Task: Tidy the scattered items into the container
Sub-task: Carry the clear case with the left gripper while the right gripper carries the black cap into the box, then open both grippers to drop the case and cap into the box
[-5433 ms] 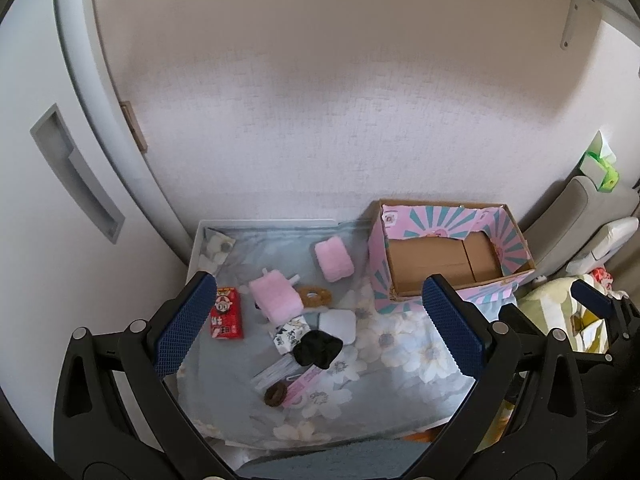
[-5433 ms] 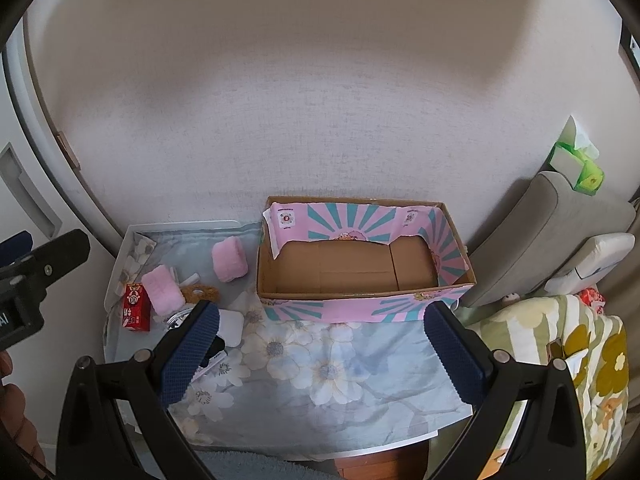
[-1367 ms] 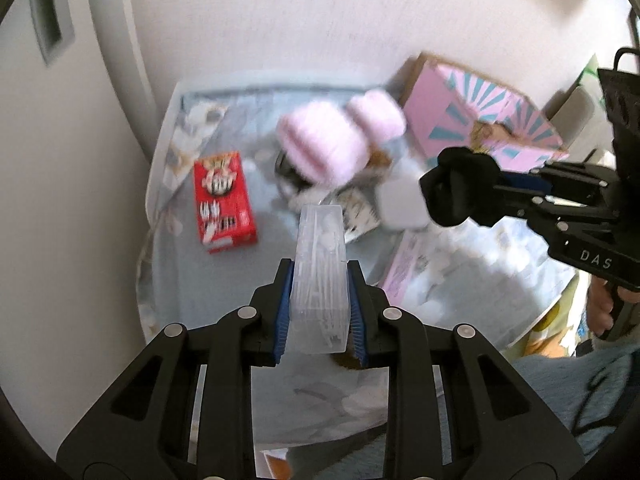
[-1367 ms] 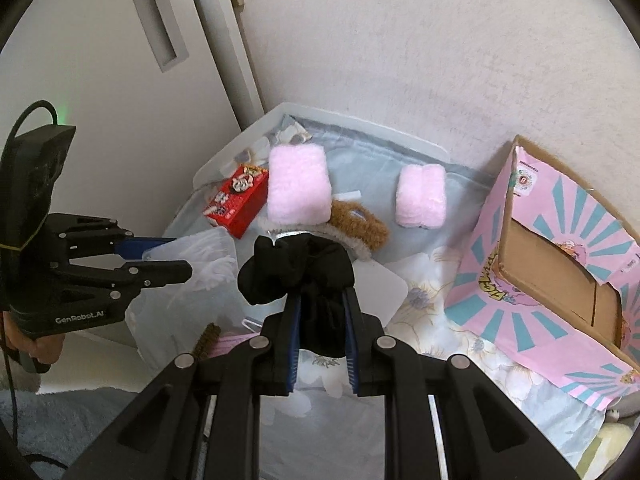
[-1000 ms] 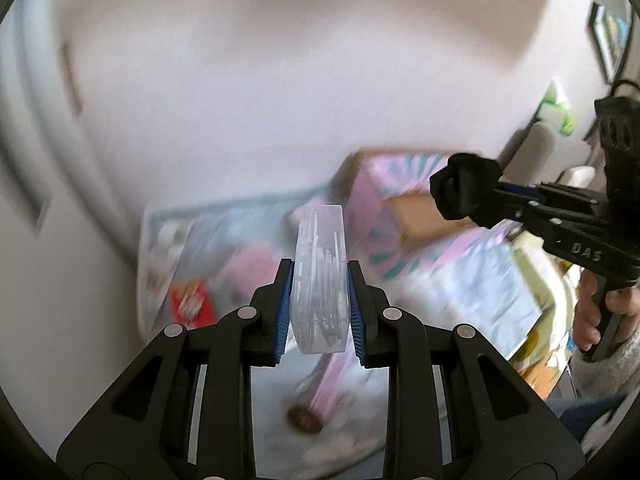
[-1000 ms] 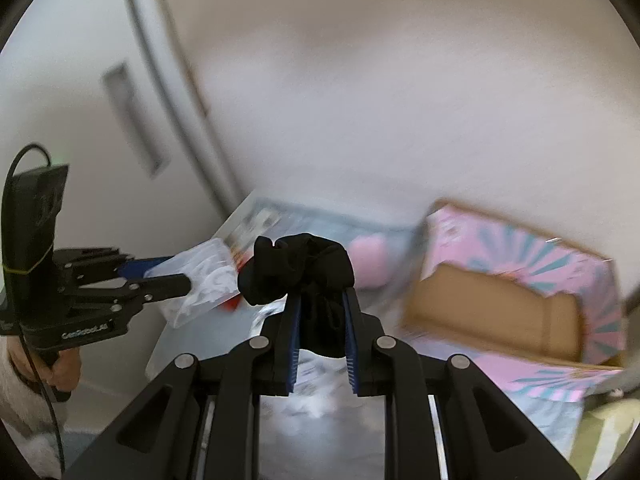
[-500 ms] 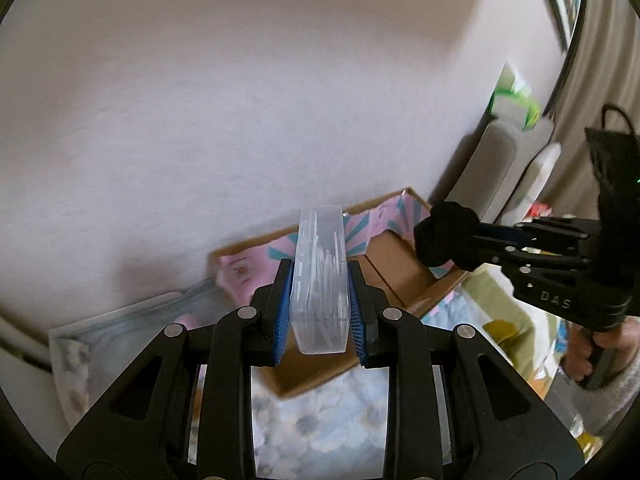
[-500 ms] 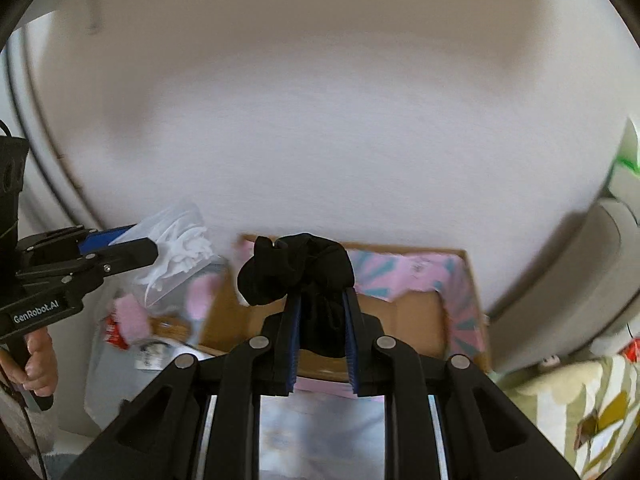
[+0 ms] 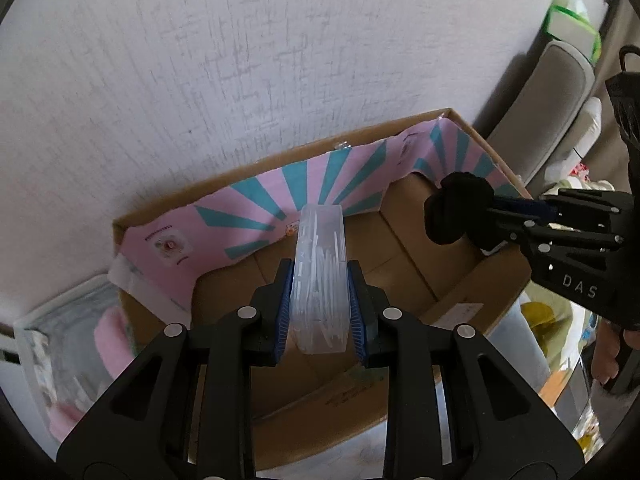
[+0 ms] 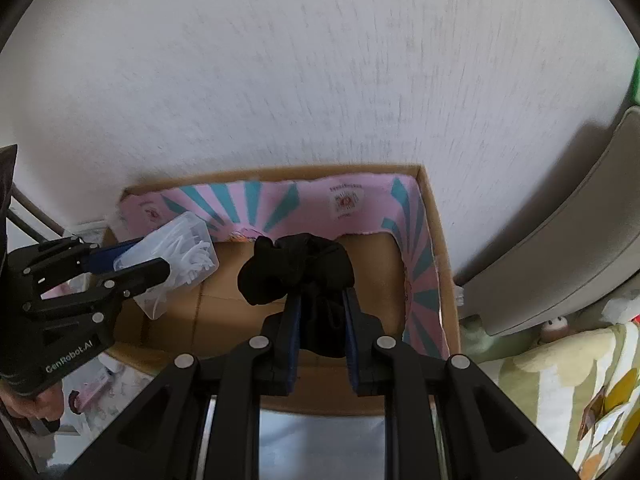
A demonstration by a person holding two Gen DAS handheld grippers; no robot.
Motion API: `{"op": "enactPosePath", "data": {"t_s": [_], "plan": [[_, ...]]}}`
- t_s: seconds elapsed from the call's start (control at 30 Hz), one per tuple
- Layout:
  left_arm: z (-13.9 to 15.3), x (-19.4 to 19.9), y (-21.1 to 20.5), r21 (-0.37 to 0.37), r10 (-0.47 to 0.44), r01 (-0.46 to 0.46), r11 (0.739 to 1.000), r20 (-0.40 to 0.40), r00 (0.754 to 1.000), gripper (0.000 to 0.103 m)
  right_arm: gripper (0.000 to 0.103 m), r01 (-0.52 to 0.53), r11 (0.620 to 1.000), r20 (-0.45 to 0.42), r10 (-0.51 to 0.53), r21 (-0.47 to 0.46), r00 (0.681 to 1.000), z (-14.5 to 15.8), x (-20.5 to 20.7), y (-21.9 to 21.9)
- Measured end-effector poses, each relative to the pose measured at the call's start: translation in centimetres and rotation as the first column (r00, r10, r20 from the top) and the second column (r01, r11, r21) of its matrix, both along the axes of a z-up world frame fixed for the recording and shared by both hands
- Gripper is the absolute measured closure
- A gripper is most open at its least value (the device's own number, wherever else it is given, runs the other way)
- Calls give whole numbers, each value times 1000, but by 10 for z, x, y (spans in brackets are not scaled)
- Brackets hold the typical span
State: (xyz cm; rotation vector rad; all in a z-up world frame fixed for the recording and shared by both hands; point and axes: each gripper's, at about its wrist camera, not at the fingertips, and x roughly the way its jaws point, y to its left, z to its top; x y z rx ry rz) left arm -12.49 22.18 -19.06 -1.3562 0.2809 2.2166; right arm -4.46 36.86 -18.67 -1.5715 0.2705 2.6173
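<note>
Holding both loads over the open cardboard box (image 9: 472, 292), the left gripper (image 9: 320, 304) clamps a clear plastic case (image 9: 320, 264) near the box's left end. The right gripper (image 10: 320, 320) clamps a black scrunchie (image 10: 296, 268) toward its right end. Each should release low, well inside the walls, so nothing bounces out.

Right gripper (image 10: 320, 320) clamped on black scrunchie (image 10: 296, 268) over cardboard box (image 10: 430, 216); left gripper (image 10: 132, 264) gripping clear plastic case (image 10: 180, 252).

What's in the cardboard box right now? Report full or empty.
Empty as far as visible. The box shows bare cardboard floor; the clear case and black scrunchie are above it, clamped in the grippers. Near corners are hidden.
</note>
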Motion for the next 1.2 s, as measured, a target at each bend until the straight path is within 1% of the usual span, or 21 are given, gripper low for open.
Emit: {"op": "enactPosePath", "data": {"t_s": [0.1,0.17,0.2,0.23,0.27,0.3,0.33,0.37,0.4,0.47,0.57,0.67,0.77,0.9,1.03,1.2], "plan": [[-2,-2,3,-3,17,-17,1000,8,1000,80,85,-13,1000,14,13,-7,1000,-11,-7,6],[-2,-3,4,5,17,-17,1000,20,1000,80,84,-18,1000,19,18,9,1000,-15,-9,8],[-1,-3,4,22,12,-12,1000,27,1000,68,81,-17,1000,22,16,15,1000,-16,-10,9],[1,-4,4,34,11,-12,999,34,999,37,66,-14,1000,27,14,13,1000,-18,-11,10],[3,-4,2,28,31,-31,999,23,999,21,45,-12,1000,34,12,-3,999,-19,-13,12],[6,-4,2,23,47,-47,999,3,999,2,39,-9,1000,33,9,-16,999,-20,-14,13],[11,-4,0,28,59,-58,998,-21,998,1,34,-5,1000,19,5,-25,1000,-19,-13,15],[17,-3,-4,38,66,-65,997,-39,997,1,33,-2,1000,-3,2,-31,1000,-16,-11,16],[23,-3,-8,37,74,-72,997,-44,996,1,33,2,999,-14,-2,-35,1000,-14,-10,17],[32,-3,-15,7,96,-95,995,-64,993,1,33,21,999,-30,-22,-39,999,-7,-7,20],[47,1,-28,12,134,-134,991,-107,985,1,33,49,997,-60,-53,-58,997,3,1,26],[56,0,-44,41,169,-166,985,-94,981,1,32,73,993,-87,-81,-93,993,8,14,30],[59,-1,-51,40,191,-188,981,-78,978,1,32,81,990,-103,-93,-117,990,13,17,24],[64,7,-59,45,186,-183,982,-88,979,1,32,63,994,-116,-73,-87,991,23,17,8],[71,17,-72,24,190,-189,982,-120,974,1,32,39,998,-144,-44,-40,989,34,20,-13],[88,26,-112,39,237,-234,972,-137,962,1,32,13,1000,-155,-16,-20,988,44,26,-38]]}}
